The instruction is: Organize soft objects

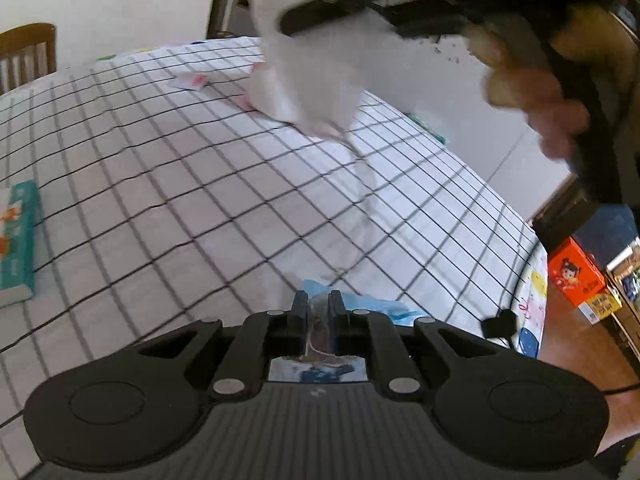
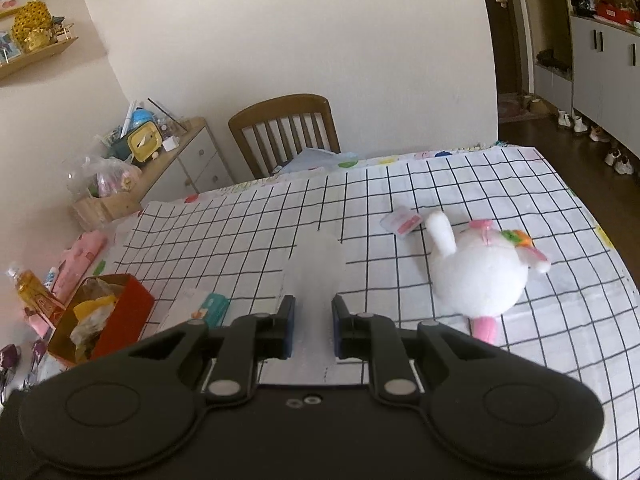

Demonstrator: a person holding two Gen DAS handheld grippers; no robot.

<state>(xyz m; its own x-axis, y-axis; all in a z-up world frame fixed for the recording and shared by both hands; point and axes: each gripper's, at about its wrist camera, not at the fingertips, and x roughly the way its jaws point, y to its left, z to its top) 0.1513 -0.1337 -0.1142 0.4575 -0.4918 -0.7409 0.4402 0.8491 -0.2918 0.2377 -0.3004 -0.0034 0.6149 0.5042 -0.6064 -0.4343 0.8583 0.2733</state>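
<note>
**Both grippers hold soft plastic over the checked table**

While the left gripper (image 1: 318, 312) sits low over the checked tablecloth (image 1: 180, 200), its two fingers are pressed almost together, pinching a thin fold of clear plastic that belongs to a blue packet (image 1: 372, 308) lying just under and beyond the fingertips. Off to the left edge of that view a teal tissue pack (image 1: 18, 240) rests flat on the cloth, well apart from the gripper.

Higher up in the left wrist view the right gripper (image 1: 320, 20) appears as a dark blurred bar, carried by a hand (image 1: 528, 80) at the upper right. From it hangs a pale, translucent plastic bag (image 1: 304, 76), blurred, its lower edge near the cloth.

Seen from the right wrist camera, the right gripper's fingers (image 2: 286, 332) stand slightly apart and clamp that same milky plastic bag (image 2: 318, 276), which rises between them and spreads out ahead. On the cloth to the right lies a white plush rabbit (image 2: 480, 276) with pink trim, its tag (image 2: 402, 220) just beside one ear. To the left an open red box (image 2: 120, 316) holds crumpled wrappers, with the teal tissue pack (image 2: 214, 310) next to it. A wooden chair (image 2: 284, 132) stands at the far side of the table
</note>
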